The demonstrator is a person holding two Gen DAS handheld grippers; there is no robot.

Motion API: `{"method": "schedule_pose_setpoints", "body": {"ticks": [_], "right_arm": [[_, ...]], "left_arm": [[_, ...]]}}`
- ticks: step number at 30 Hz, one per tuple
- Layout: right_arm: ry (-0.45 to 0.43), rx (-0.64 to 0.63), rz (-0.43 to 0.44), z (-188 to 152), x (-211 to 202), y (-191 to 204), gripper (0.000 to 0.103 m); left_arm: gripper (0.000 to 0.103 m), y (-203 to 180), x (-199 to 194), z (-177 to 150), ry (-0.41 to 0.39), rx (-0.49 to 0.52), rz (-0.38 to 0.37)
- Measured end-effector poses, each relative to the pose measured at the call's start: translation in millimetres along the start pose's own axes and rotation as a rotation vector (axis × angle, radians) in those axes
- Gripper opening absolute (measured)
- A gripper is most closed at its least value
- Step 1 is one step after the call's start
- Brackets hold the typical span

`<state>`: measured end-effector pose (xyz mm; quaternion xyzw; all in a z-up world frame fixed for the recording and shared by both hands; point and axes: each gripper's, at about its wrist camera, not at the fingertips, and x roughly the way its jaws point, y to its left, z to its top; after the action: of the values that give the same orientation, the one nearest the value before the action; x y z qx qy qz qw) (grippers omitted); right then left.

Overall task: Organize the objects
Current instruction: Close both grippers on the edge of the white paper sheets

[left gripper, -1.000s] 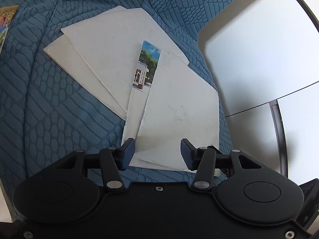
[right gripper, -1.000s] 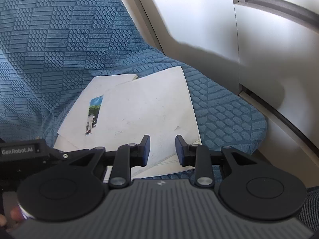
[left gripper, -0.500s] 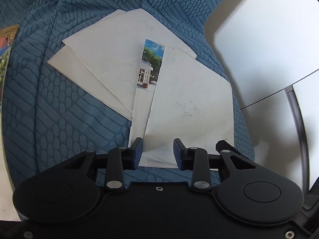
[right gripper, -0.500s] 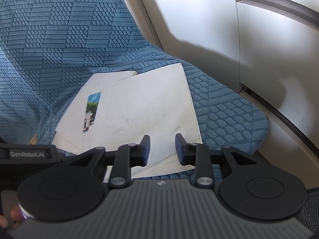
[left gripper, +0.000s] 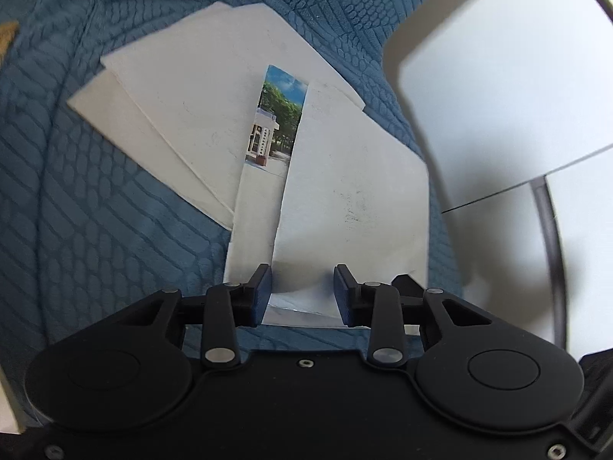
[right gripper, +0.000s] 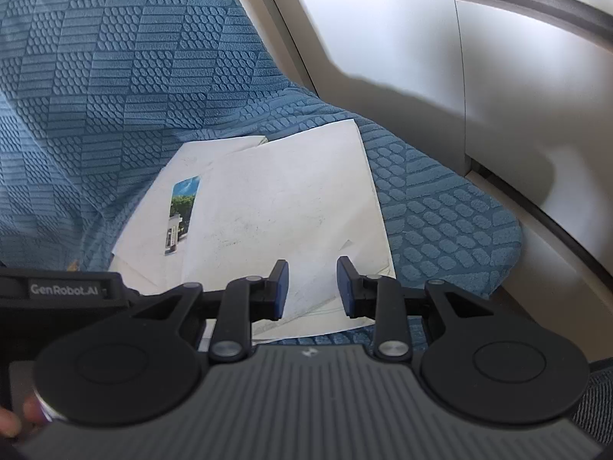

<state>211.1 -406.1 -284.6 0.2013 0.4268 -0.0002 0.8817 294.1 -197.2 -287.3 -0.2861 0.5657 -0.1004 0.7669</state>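
Blue textured cover (left gripper: 95, 230), the largest item: embossed in scale and block patterns, spread over a seat or cushion and filling most of both views; its far right edge (right gripper: 479, 222) rounds off just short of the wall. Pale wall panels (right gripper: 536, 76), grey-white, with a dark seam or trim running across them, behind and to the right of the cover. Stack of white sheets (left gripper: 191, 115), several, fanned loosely on the cover and overlapping one another at differing angles; the same stack appears in the right wrist view (right gripper: 276, 207). Top white sheet (left gripper: 352, 199), lightly smudged, lying nearest the right edge of the cover, its near edge between the left gripper's fingers and slightly bowed upward there. Photo card (left gripper: 277, 119), a narrow visible strip showing blue sky, green trees and a small white building, tucked between the sheets so that only this strip shows; seen also at (right gripper: 180, 214). Left gripper (left gripper: 302, 291), black body with blue pads, jaws parted to a moderate gap, straddling the near edge of the top white sheet; whether the pads touch the paper cannot be told. Right gripper (right gripper: 312, 287), same make, jaws parted by a somewhat narrower gap, poised over the near right corner of the stack, holding nothing. A fingertip shows at the lower left corner of the right wrist view.
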Motion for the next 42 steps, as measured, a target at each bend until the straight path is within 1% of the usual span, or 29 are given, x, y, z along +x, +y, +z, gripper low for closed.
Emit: {"method": "schedule_pose_setpoints", "body": {"ticks": [2, 6, 8, 11, 14, 17, 19, 21, 24, 25, 27, 28, 29, 30, 31, 32, 33, 37, 42], "right_arm": [[0.001, 0.021, 0.013, -0.1, -0.3, -2.7, 0.031], [0.001, 0.052, 0.029, 0.0, -0.6, -6.1, 0.031], [0.001, 0.067, 0.036, -0.1, -0.9, -7.6, 0.031], [0.001, 0.090, 0.048, 0.1, -1.3, -9.7, 0.031], [0.001, 0.100, 0.054, -0.3, -1.2, -11.2, 0.031], [0.001, 0.105, 0.056, -0.7, -0.2, -11.0, 0.031], [0.012, 0.134, 0.070, 0.3, -0.5, -13.1, 0.031], [0.030, 0.177, 0.105, 0.7, -2.2, -17.4, 0.032], [0.008, 0.218, 0.154, 0.4, -10.3, -23.4, 0.033], [0.006, 0.239, 0.181, 0.8, -12.6, -26.1, 0.033], [0.031, 0.312, 0.283, -0.5, -13.1, -34.3, 0.034], [0.061, 0.357, 0.340, -2.4, -10.3, -38.2, 0.037], [0.101, 0.415, 0.404, -6.1, -5.6, -42.5, 0.048], [0.149, 0.478, 0.470, -10.6, 0.7, -46.2, 0.054], [0.188, 0.532, 0.513, -14.7, 6.1, -48.3, 0.060], [0.214, 0.576, 0.536, -18.0, 10.5, -50.4, 0.062], [0.223, 0.611, 0.552, -19.8, 13.1, -52.5, 0.062], [0.215, 0.689, 0.570, -22.2, 15.4, -56.6, 0.062], [0.183, 0.713, 0.568, -22.7, 13.0, -59.5, 0.062]], "left_arm": [[0.032, 9.0, -0.2, 1.3, 0.009, -0.043, -0.049], [0.033, 27.4, 2.9, 1.3, 0.041, -0.167, -0.168], [0.034, 31.5, 4.5, 1.1, 0.048, -0.200, -0.190], [0.036, 24.8, 6.1, 1.5, 0.048, -0.187, -0.180], [0.036, 12.1, 6.8, 1.2, 0.039, -0.141, -0.135], [0.028, 1.6, 7.5, 0.4, 0.031, -0.102, -0.079], [0.024, 1.0, 8.1, -0.1, 0.033, -0.095, -0.070], [0.022, 0.9, 10.4, -1.0, 0.038, -0.105, -0.076], [0.022, 1.3, 11.6, -1.2, 0.040, -0.122, -0.088], [0.022, 1.7, 11.4, -2.2, 0.042, -0.128, -0.096], [0.021, 4.4, 12.3, -3.4, 0.047, -0.150, -0.112], [0.021, 5.9, 11.9, -4.5, 0.048, -0.165, -0.119], [0.020, 8.0, 10.6, -6.0, 0.044, -0.191, -0.126], [0.020, 11.1, 9.0, -6.5, 0.041, -0.218, -0.138], [0.020, 13.9, 8.2, -6.5, 0.043, -0.241, -0.154], [0.020, 16.5, 7.2, -6.6, 0.043, -0.267, -0.176], [0.020, 19.4, 5.1, -7.7, 0.043, -0.287, -0.191], [0.019, 23.4, -1.1, -8.8, 0.038, -0.338, -0.234], [0.017, 25.6, -11.9, -11.4, 0.018, -0.362, -0.259]]}}
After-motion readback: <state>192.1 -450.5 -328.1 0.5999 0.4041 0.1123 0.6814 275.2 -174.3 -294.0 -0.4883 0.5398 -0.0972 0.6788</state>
